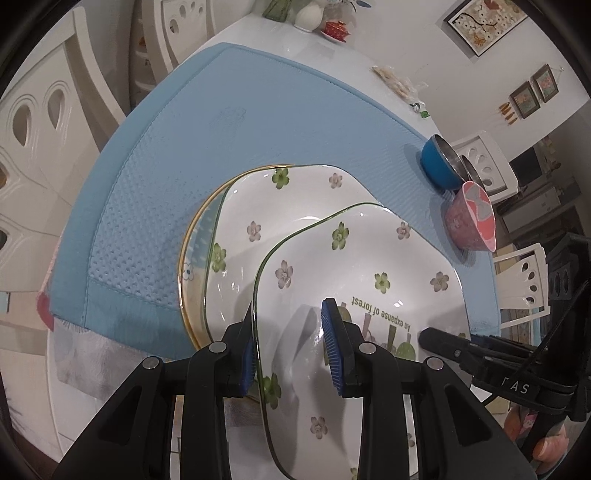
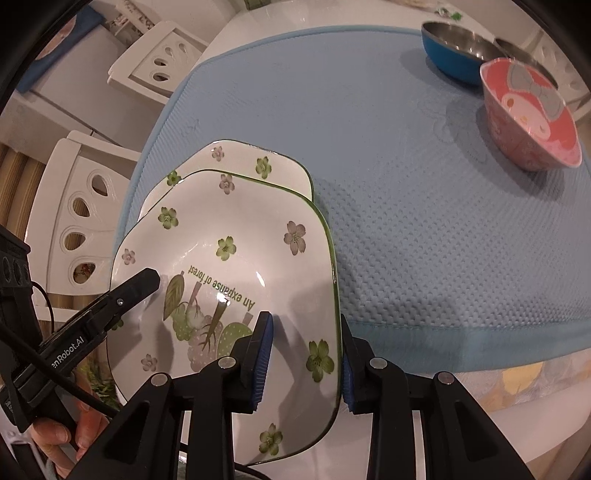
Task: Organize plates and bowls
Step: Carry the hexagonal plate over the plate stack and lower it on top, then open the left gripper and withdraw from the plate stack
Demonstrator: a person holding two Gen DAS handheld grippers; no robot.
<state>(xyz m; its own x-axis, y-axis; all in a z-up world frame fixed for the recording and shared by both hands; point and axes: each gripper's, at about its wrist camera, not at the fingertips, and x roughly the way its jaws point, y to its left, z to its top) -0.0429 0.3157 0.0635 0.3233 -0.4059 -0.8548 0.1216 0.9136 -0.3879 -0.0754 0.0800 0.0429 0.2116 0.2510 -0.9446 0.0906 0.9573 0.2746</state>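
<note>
Both tools, left [image 1: 290,345] and right [image 2: 304,360], clamp opposite rims of the floral plate [image 2: 236,266]

A home dining room: white carved dining chairs [image 1: 40,122] stand around a white table [image 1: 295,48] under a blue mat [image 1: 229,122], with framed pictures [image 1: 484,22] on the wall beyond the table.
</note>
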